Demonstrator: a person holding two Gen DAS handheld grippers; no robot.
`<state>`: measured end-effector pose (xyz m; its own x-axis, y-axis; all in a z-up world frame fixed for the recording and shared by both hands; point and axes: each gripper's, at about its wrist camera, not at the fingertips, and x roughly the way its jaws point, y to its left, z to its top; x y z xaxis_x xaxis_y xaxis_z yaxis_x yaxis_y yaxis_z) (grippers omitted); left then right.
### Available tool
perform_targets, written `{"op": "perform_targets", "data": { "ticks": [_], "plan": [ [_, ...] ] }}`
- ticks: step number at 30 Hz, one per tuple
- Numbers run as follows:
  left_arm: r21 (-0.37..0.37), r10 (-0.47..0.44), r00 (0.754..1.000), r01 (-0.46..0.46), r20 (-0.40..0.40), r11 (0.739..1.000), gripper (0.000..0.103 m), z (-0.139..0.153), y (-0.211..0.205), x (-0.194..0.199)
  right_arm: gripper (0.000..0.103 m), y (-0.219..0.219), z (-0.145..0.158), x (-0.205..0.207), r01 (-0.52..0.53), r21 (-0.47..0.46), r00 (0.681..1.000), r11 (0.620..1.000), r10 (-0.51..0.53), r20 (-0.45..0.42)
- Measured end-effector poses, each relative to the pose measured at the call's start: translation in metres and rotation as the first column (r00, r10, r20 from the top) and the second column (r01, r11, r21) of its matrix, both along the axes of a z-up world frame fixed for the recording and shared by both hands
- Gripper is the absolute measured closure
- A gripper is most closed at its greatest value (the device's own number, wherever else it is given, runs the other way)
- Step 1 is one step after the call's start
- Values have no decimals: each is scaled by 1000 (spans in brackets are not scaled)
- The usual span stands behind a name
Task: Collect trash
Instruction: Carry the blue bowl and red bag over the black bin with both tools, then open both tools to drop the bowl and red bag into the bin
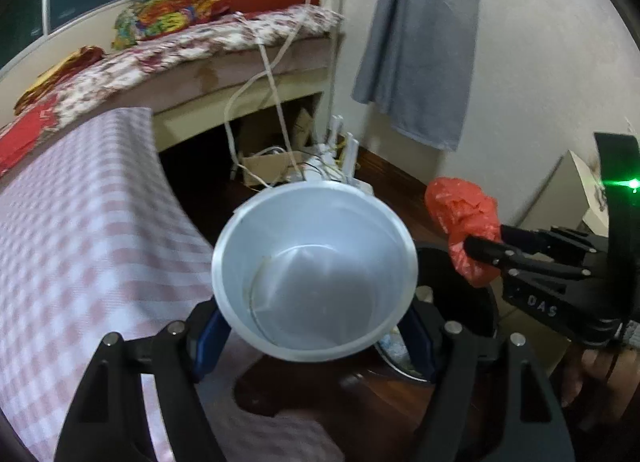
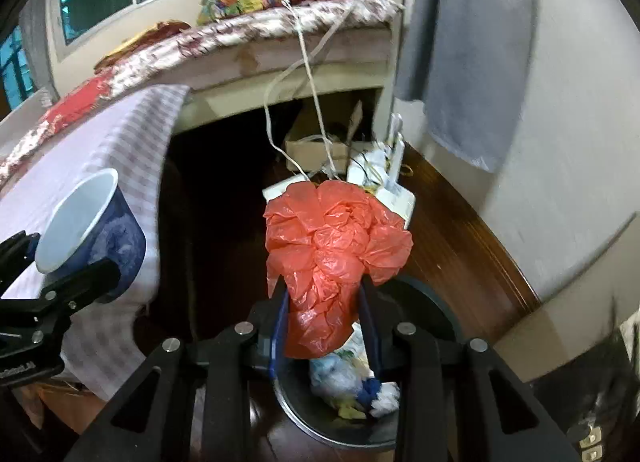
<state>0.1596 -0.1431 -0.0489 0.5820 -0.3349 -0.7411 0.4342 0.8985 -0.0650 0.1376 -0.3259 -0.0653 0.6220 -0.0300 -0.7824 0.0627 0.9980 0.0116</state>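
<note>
my left gripper point(image 1: 314, 326) is matte black, its two arms cut with triangular openings and studded with round silver screws, and its fingers point(image 1: 208, 338) are lined in blue. my right gripper point(image 2: 325, 326) looks the same: black linkage, silver screws, blue inner pads. its body carries white letters and a green light.

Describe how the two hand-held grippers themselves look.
Both the left hand-held gripper and the right hand-held gripper are matte black linkage frames with silver rivets and blue finger pads. The right one carries pale lettering and a green light.
</note>
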Motion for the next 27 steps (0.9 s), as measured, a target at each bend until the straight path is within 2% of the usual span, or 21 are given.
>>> {"op": "perform_targets", "data": {
  "ticks": [12,21,27],
  "plan": [
    [-14,-131,987,130,-91,991,27,-37,-44,0,69,-37,-40,-18,25,-22,992,999,-28,-126],
    [-12,-213,958,215,-190,977,28,-76,-77,6,68,-49,-76,-26,-13,-56,972,998,-1,-235],
    [-45,-259,926,257,-273,965,27,-101,-94,14,68,-54,-100,-25,-78,-66,957,995,56,-284]
  ]
}}
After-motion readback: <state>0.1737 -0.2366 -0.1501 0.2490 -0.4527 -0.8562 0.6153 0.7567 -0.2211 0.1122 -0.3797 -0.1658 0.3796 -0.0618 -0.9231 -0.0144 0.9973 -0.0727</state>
